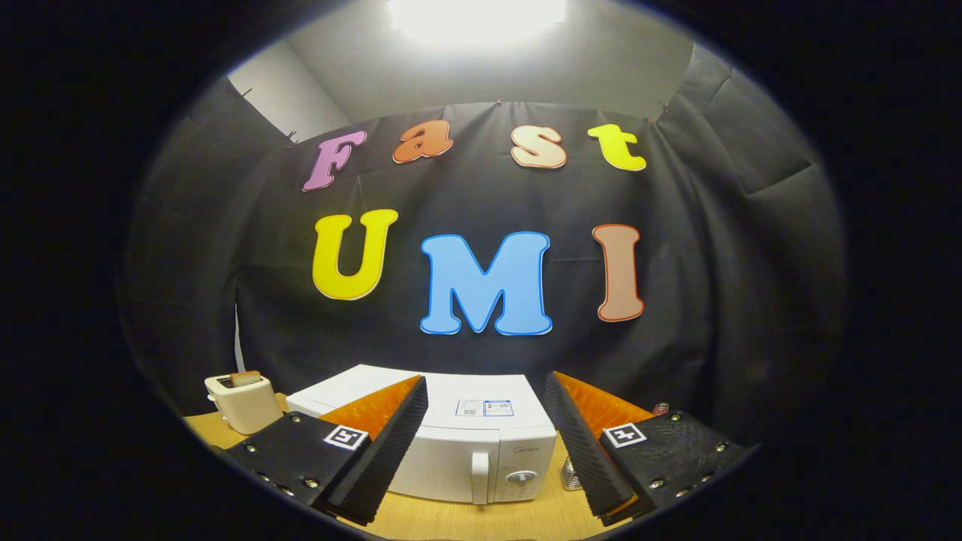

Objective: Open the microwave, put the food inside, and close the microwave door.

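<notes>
1. The microwave [451,436] is the largest thing here. It sits on the wooden worktop [466,520] ahead of the tongs and lower than them, with its door closed, so the opening step looks not yet begun.
2. The tongs [485,443] are spread wide and hold nothing. The microwave front shows in the gap between their two fingers.
3. A toaster [242,402] stands on the worktop just left of the microwave, beyond the left finger, with a slice of bread [246,378] poking up from its slot.
4. The door handle [479,476] is an upright bar, its long axis vertical, beside the dial [521,476]. It lies straight ahead and slightly below, between the fingers, so I judge that a forward, downward reach comes next.
</notes>
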`<state>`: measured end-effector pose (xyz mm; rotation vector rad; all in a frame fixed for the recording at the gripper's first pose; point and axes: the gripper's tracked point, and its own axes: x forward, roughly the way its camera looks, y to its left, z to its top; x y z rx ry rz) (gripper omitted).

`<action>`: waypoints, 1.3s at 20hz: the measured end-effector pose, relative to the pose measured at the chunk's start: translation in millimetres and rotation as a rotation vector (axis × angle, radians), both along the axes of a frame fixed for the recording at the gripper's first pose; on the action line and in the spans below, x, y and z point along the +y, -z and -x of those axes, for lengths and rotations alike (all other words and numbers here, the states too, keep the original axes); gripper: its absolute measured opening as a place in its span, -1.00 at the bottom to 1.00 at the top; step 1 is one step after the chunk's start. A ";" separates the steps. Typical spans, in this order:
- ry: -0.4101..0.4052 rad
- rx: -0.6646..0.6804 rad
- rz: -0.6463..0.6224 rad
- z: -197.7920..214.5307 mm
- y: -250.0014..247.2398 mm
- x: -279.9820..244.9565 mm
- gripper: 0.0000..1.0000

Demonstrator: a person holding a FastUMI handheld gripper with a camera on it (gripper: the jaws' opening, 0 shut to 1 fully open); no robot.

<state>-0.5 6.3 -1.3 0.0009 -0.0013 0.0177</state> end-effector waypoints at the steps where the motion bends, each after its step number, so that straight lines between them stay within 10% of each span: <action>1: -0.001 0.000 0.001 -0.5 0.9 0.2 0.96; 26: -0.010 -0.032 -0.013 4.5 8.3 16.2 0.96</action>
